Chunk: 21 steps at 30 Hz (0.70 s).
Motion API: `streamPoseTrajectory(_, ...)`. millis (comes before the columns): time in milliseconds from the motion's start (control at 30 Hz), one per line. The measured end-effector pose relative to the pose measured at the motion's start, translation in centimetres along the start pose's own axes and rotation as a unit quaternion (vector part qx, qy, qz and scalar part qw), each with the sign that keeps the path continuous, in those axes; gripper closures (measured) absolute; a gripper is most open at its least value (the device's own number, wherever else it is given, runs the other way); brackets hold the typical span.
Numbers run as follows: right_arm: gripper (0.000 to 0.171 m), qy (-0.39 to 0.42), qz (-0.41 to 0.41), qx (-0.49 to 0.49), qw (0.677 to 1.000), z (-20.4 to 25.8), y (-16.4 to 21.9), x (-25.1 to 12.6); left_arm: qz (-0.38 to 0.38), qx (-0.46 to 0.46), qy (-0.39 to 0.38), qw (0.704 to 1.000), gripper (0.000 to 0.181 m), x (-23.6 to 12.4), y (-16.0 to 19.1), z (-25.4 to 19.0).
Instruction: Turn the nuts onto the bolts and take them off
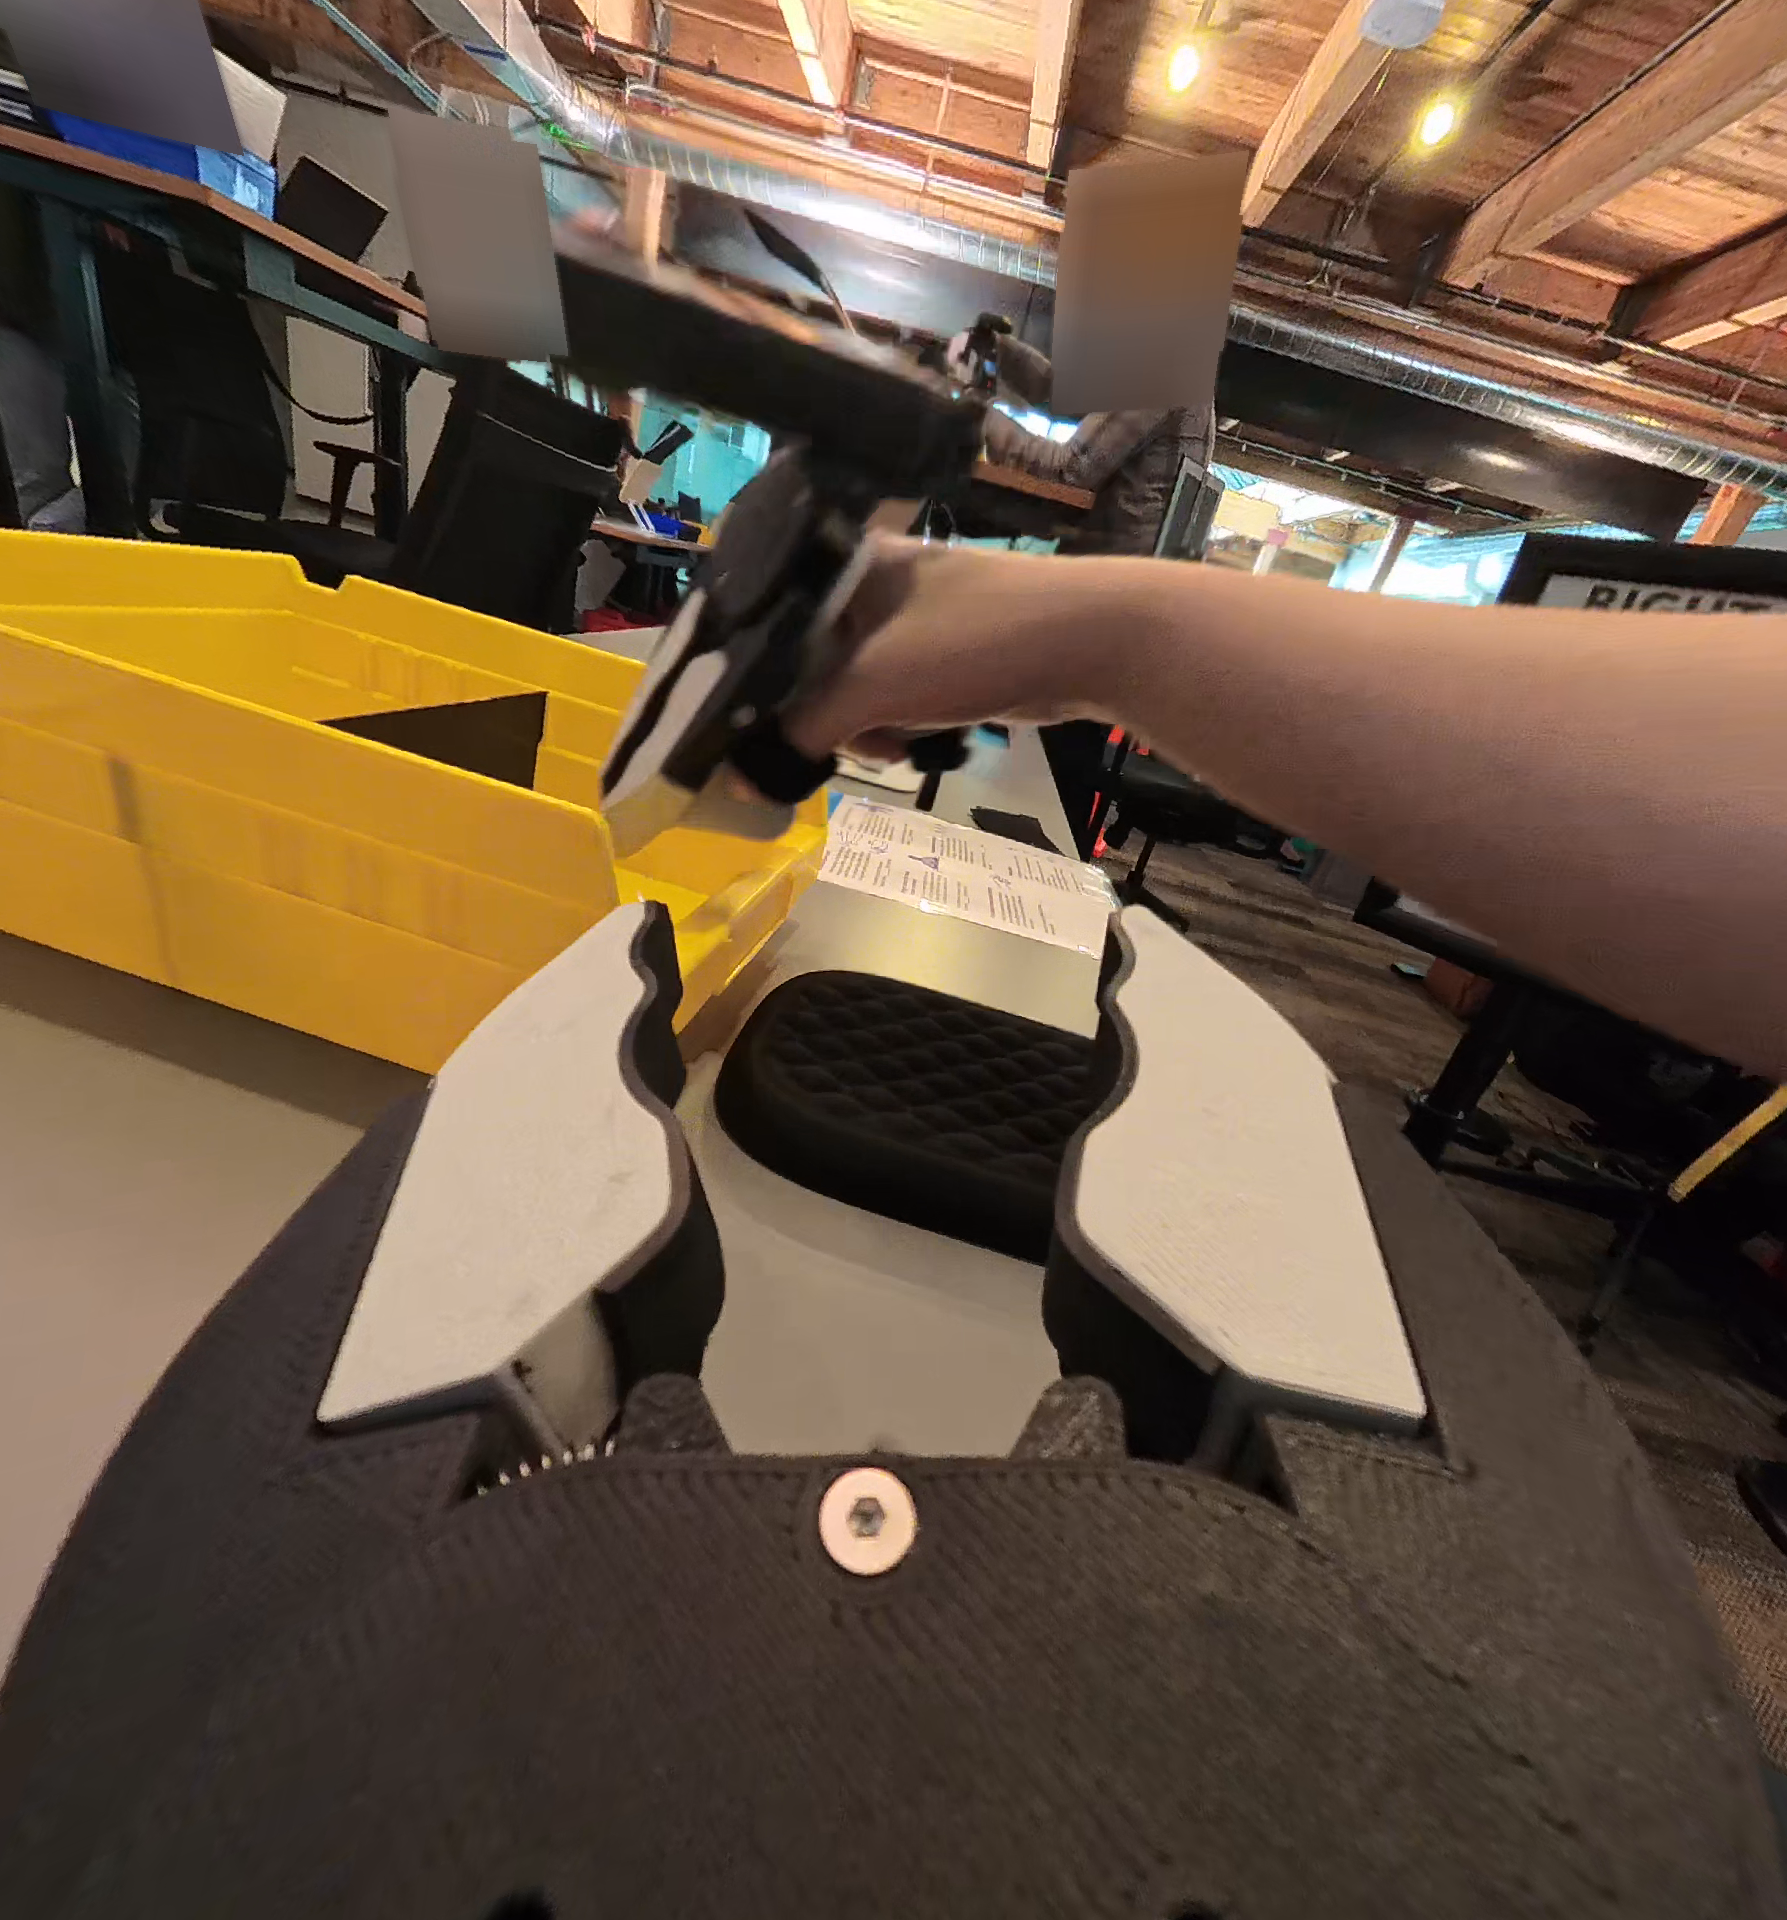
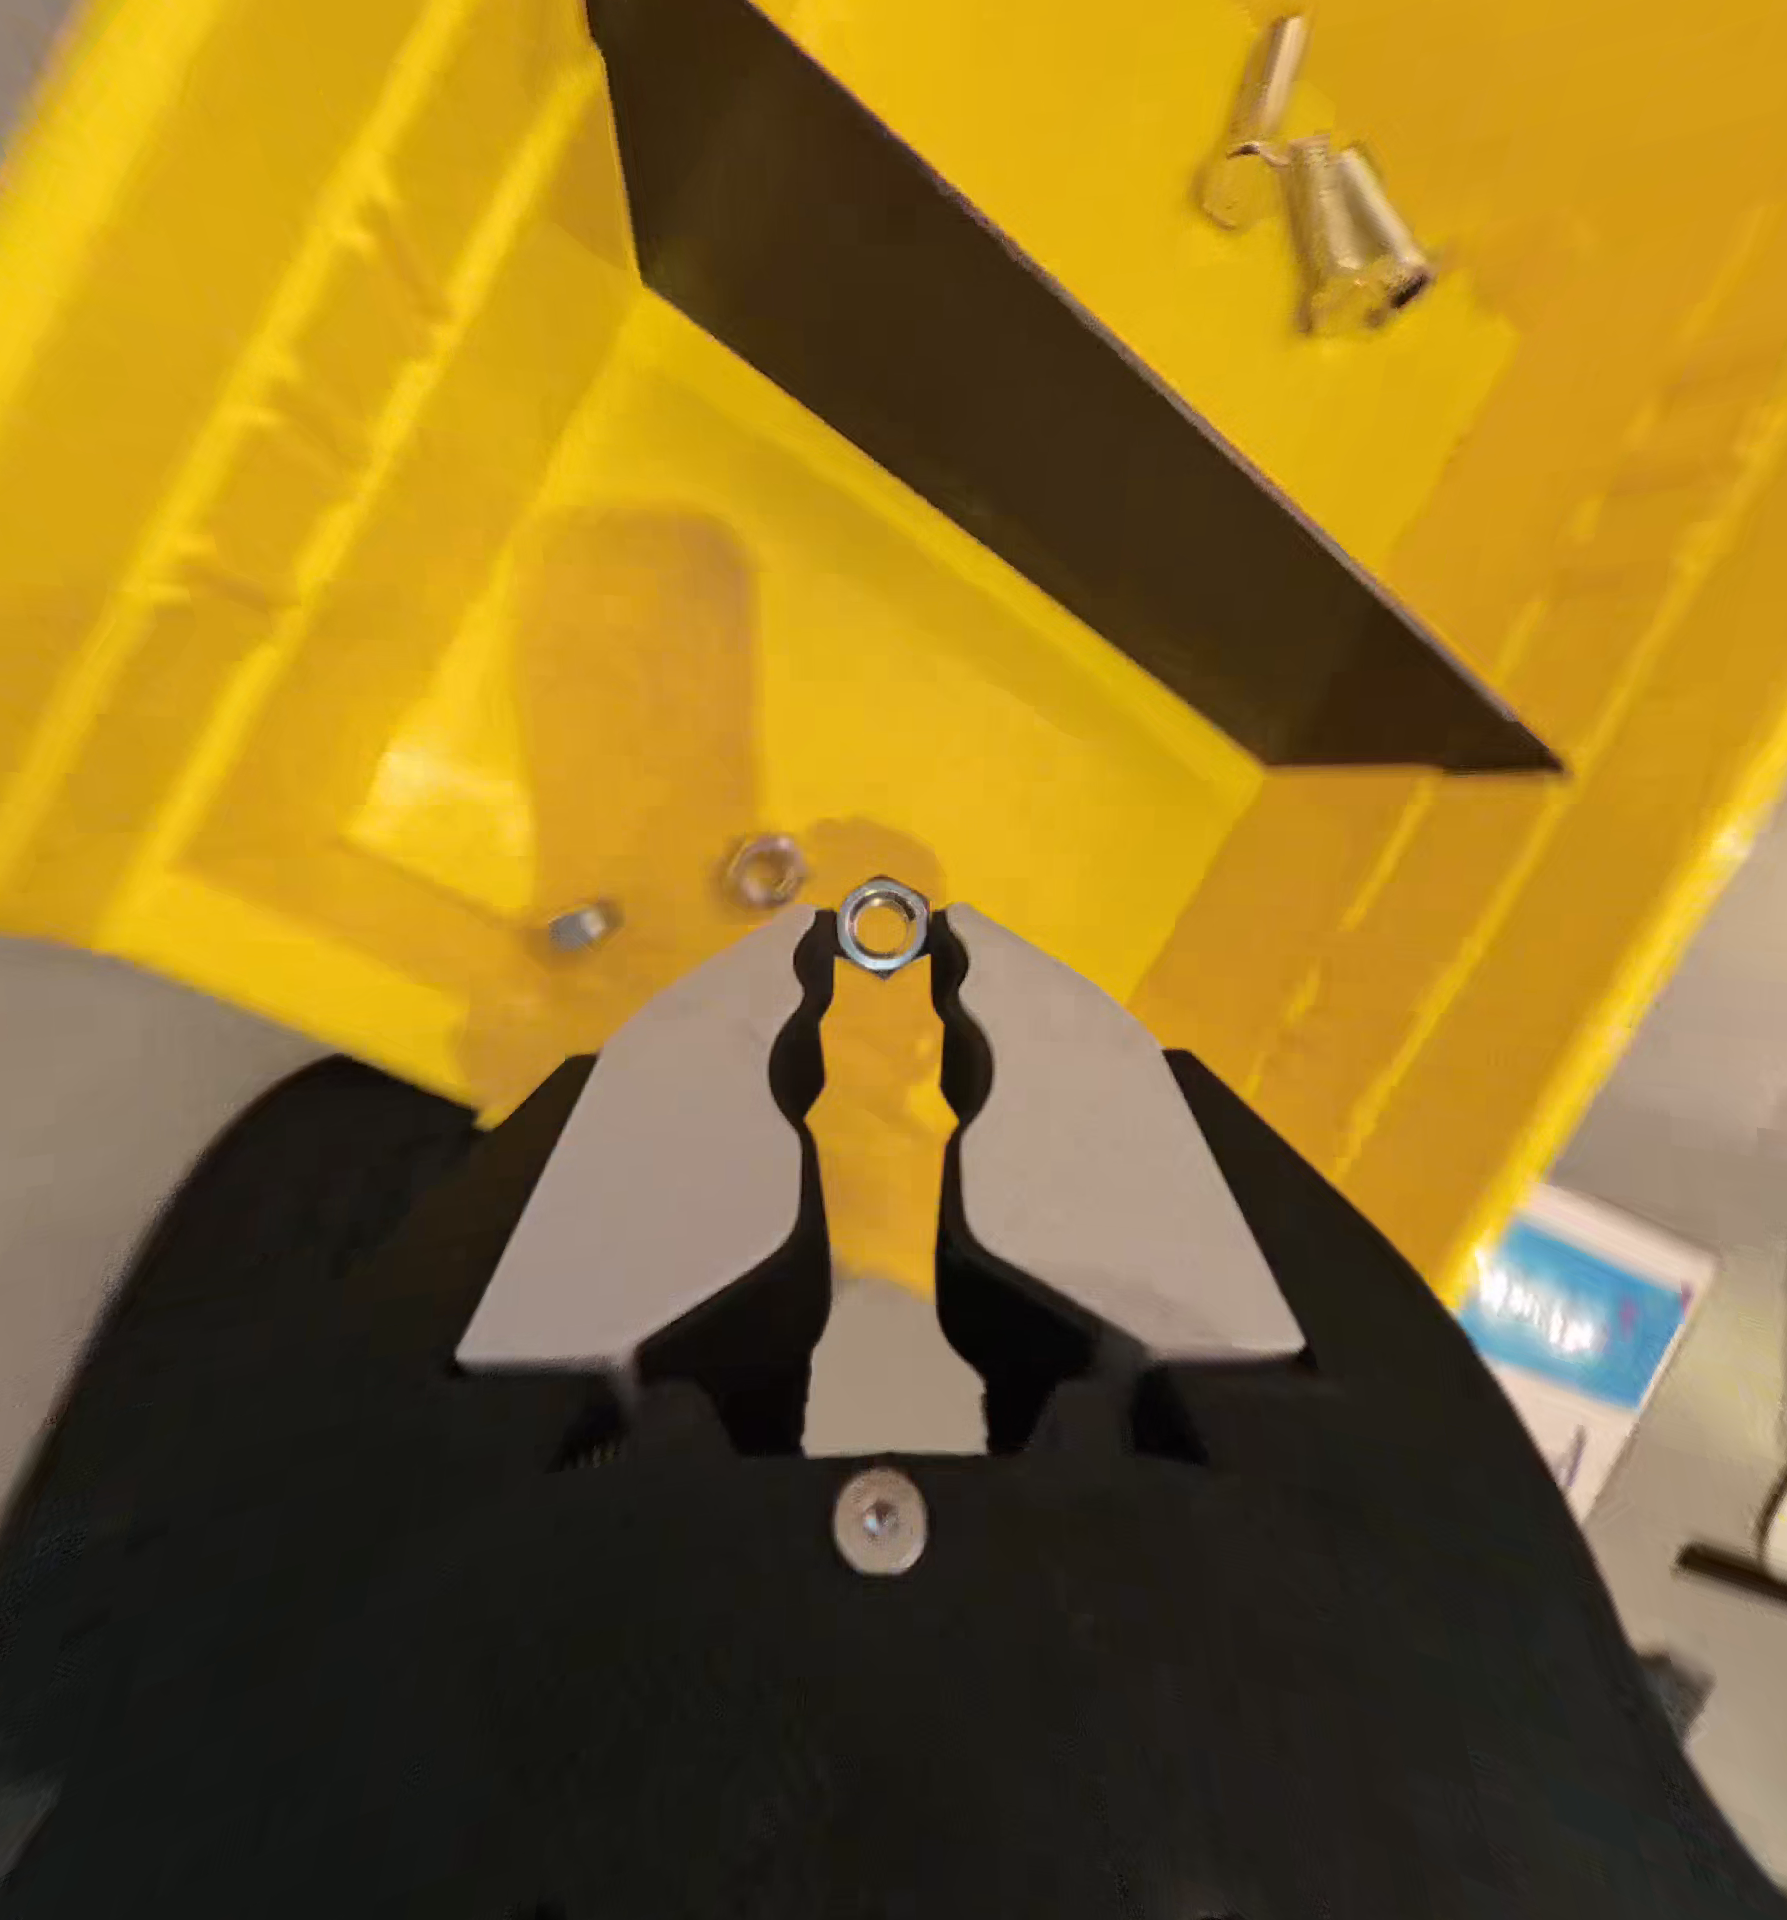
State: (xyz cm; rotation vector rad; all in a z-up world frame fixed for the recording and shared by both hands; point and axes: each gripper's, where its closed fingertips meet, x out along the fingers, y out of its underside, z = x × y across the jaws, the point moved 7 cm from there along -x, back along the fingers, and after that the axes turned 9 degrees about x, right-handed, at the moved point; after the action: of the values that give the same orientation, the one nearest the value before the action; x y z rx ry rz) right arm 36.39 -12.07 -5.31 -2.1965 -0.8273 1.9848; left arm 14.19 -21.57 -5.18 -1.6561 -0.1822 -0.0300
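Nut [image 2: 883, 928] pinched at right gripper [image 2: 881, 920] tips (apparently above bin [image 2: 972, 644]), left gripper [image 1: 884, 935] wide, empty

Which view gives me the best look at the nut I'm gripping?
The right wrist view: the nut sits sharp, hole facing the camera, between the right gripper fingertips. The left wrist view shows that gripper from outside over the yellow bin; no nut visible.

Nuts and bolts in a yellow bin

One silver hex nut [image 2: 883, 928] is pinched at fingertips; two nuts [image 2: 762, 871] lie just beside, two bolts [image 2: 1325, 197] behind the divider.
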Motion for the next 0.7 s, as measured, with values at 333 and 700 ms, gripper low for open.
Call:
streamPoseTrajectory(333,0.118,-0.179,-0.032,-0.09,0.979,-2.4,-3.4,3.5,-0.024,-0.028,-0.004,0.999,0.105,-0.5,-0.2,-0.3)
streamPoseTrajectory(700,0.119,-0.173,-0.574,-0.06,0.798,2.2,-7.3,-17.6,-0.049,-0.001,-0.03,0.998,0.104,-1.5,-1.1,0.4)
